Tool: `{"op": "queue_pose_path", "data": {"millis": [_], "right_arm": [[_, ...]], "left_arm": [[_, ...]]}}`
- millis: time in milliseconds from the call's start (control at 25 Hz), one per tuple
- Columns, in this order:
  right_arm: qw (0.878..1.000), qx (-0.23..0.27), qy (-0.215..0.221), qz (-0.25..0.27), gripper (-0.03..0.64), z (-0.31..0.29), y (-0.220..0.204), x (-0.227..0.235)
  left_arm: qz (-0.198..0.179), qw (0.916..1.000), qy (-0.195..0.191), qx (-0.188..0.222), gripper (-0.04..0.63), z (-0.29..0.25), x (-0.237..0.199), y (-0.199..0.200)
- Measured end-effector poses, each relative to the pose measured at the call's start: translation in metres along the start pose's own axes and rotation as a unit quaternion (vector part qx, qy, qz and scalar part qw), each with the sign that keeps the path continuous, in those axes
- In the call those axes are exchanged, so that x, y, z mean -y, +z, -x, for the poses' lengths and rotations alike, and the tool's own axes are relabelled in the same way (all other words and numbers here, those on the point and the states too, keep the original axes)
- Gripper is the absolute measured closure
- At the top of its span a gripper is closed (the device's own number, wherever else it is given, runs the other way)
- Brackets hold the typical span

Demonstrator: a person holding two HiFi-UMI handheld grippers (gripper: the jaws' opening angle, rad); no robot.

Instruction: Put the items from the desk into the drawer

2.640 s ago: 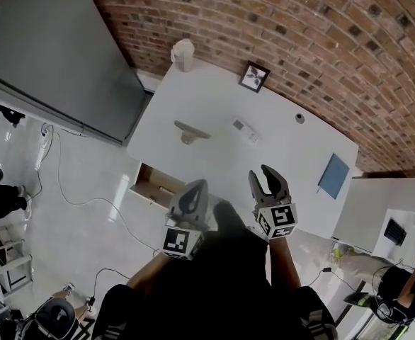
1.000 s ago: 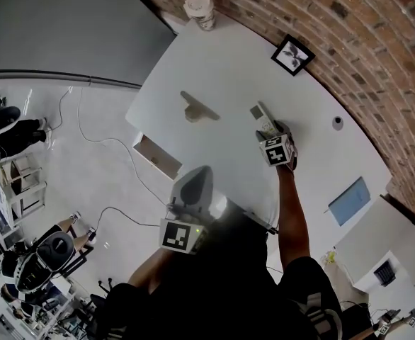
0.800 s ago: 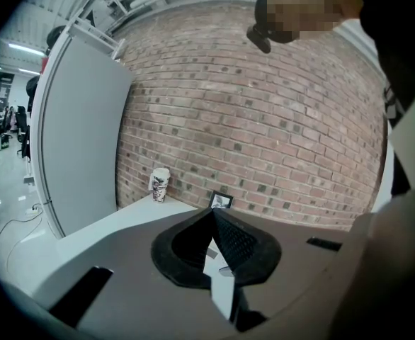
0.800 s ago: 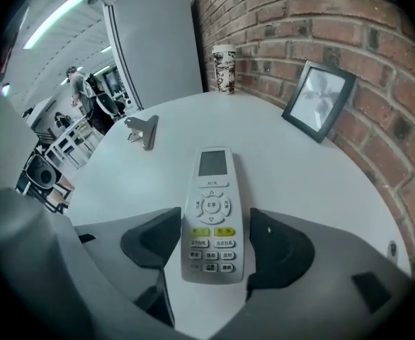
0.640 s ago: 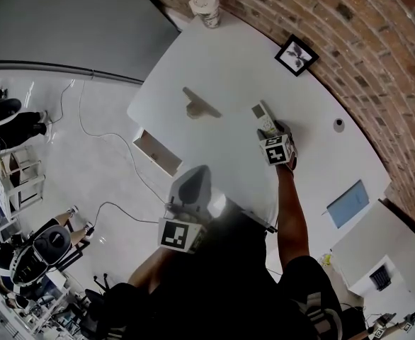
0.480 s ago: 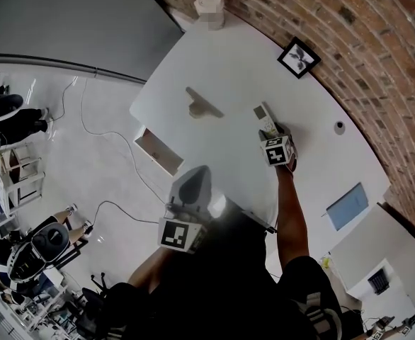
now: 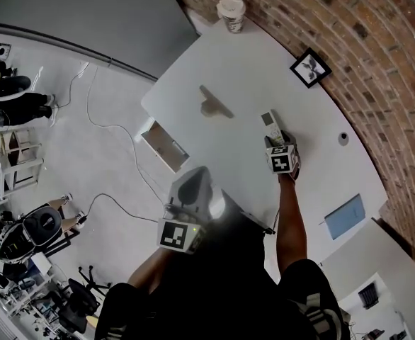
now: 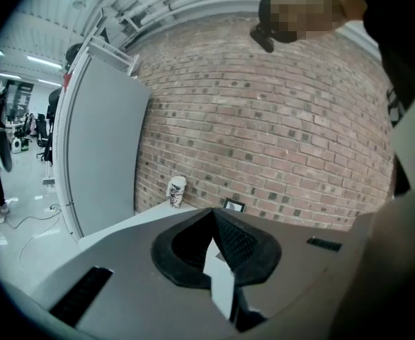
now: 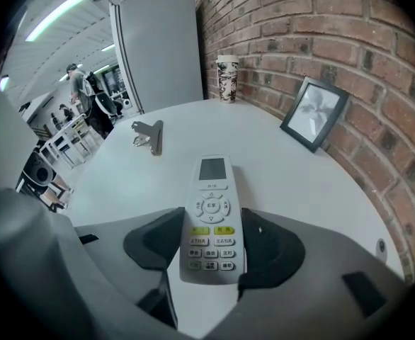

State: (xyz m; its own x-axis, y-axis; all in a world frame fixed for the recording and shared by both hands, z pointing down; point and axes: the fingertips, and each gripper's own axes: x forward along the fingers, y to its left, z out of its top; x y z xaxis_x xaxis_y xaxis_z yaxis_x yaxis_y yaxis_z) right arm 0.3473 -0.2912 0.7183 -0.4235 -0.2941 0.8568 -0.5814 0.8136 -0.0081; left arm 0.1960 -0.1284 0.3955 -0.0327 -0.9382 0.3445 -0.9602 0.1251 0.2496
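On the surface point(image 7: 250, 62), our right tongs point(image 9: 211, 250) have just been closing and now clamp the remote control point(image 9: 209, 211), which lies flat; left tongs point(image 8: 214, 222) are together, empty. We judge the grasp in hand; next, lift and carry to the open drawer point(image 7: 163, 147).

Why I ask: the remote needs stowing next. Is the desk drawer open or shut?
Open. In the head view the drawer juts out from the desk's edge, its light interior showing from above.

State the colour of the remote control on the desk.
The remote control is white; the right gripper view shows it best.
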Motion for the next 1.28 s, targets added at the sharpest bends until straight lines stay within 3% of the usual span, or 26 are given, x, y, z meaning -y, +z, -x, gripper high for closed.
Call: {"op": "queue_pose_path", "data": {"millis": [400,760,1280], "right_arm": [[1.000,0.020,0.003,0.019,0.370,0.025,0.016,-0.020],[0.997,0.067,-0.012,0.028,0.370,0.060,0.052,-0.048],[0.990,0.086,0.012,0.110,0.370,0.082,0.090,-0.175]], "left_arm": [[0.011,0.9986,0.040,0.034,0.595,0.033,-0.026,0.012],[0.020,0.9960,0.052,0.070,0.595,0.062,-0.062,0.026],[0.057,0.9864,0.113,0.105,0.595,0.162,-0.163,0.017]]}}
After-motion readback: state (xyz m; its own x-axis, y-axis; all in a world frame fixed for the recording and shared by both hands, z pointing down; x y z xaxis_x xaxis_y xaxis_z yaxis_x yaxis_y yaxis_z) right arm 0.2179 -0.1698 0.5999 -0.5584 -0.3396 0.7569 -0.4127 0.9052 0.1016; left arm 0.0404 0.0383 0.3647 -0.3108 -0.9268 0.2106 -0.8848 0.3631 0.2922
